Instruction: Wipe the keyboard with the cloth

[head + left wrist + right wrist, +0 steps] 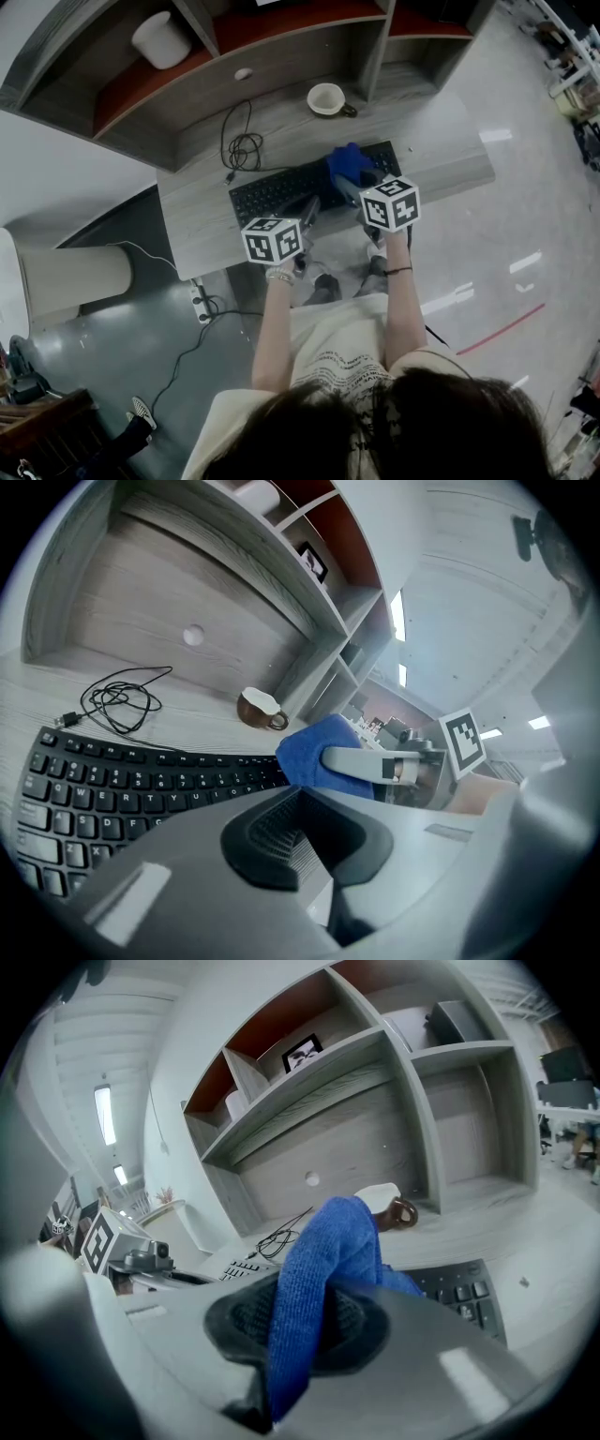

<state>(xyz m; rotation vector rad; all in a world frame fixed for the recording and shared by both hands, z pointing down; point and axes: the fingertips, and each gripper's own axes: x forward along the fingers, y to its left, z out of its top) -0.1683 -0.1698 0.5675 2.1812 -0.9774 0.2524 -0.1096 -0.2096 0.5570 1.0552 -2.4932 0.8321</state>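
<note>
- Two tools: our right tool (302, 1321) pinches the cloth (328, 1241); our left tool (295, 832) sits pressed together, empty.
- The keyboard (281, 190) lies under the cloth, its length running leftward.

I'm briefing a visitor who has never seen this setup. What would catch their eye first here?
First, the bright blue cloth, clamped in the right gripper over the right part of the black keyboard. Beside it, the left gripper is shut and empty. Behind the keyboard sit a cup and a coiled black cable.
</note>
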